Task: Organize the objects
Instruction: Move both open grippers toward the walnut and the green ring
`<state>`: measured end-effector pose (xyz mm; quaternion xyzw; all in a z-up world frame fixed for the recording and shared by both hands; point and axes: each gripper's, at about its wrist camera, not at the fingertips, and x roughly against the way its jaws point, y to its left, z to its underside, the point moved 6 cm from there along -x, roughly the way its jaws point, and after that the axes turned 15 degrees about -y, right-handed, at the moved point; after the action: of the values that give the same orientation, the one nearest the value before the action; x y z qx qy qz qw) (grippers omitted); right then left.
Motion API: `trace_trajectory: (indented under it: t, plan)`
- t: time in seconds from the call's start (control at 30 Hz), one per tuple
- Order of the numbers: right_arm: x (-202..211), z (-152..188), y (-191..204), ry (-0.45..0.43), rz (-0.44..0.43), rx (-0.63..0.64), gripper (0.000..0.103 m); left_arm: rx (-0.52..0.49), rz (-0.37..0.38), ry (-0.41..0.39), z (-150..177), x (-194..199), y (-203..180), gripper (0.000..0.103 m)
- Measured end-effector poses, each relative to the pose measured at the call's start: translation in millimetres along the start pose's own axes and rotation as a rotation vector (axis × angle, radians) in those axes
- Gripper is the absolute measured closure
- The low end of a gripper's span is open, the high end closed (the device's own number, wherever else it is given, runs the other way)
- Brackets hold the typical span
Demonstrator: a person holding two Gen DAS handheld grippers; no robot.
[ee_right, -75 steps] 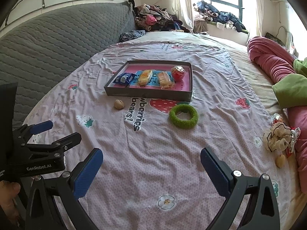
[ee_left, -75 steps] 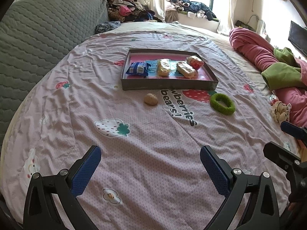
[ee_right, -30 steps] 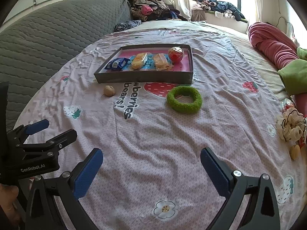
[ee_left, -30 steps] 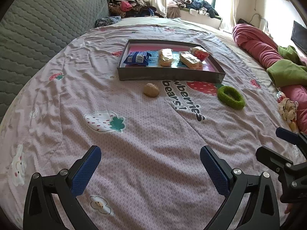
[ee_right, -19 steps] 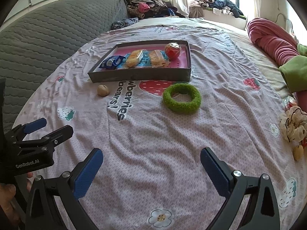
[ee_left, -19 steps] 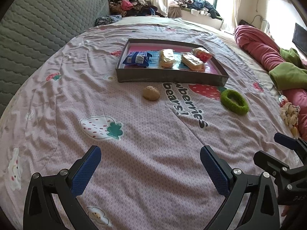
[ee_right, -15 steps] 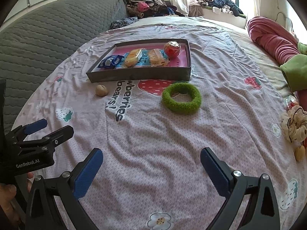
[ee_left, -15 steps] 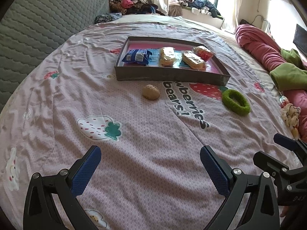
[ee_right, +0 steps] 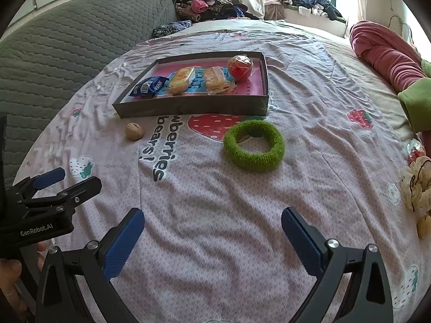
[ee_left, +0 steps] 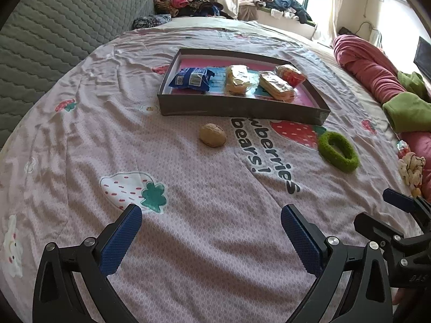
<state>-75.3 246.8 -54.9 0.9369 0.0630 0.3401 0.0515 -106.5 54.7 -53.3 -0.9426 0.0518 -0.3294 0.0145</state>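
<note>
Hovering low over the pink strawberry-print bedspread (ee_left: 215, 215), left gripper (ee_left: 211, 228) level and aimed toward the tray, jaws spread wide, nothing between the blue pads. Right gripper (ee_right: 212, 231) alongside in like attitude, jaws likewise spread and empty. Dark shallow tray (ee_right: 194, 106) resting flat mid-bed, holding a blue snack packet (ee_right: 148, 86), two wrapped pastries (ee_right: 183, 79) side by side, and a red wrapped ball (ee_right: 240, 67) toward its right far corner. Walnut (ee_left: 212, 135) lying loose on the spread just in front of the tray's near wall, apart from it. Green knitted ring (ee_right: 253, 145) lying flat near the tray's right front corner, not touching it. Print on the wrappers too small to read. Part of the bedspread lettering hidden behind the tray wall. Cream-coloured soft item (ee_right: 416, 185) at the right edge cut off by the frame; nature unclear. From the right wrist: left gripper's body at lower left with a hand (ee_right: 10, 282) partly visible beneath it. From the left wrist: right gripper's fingers at lower right, holding hand barely visible. Grey quilted headboard (ee_left: 54, 27) and red rolled blanket (ee_left: 369, 70) bordering the bed.
</note>
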Motion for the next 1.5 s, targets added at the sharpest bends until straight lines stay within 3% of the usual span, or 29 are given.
trace_trajectory:
  t: [1.5]
  plan:
    - [-65.8,-33.0,-10.6,0.022,-0.002,0.014,0.001,-0.008,-0.015,0.029,-30.3,-66.8,4.5,0.000]
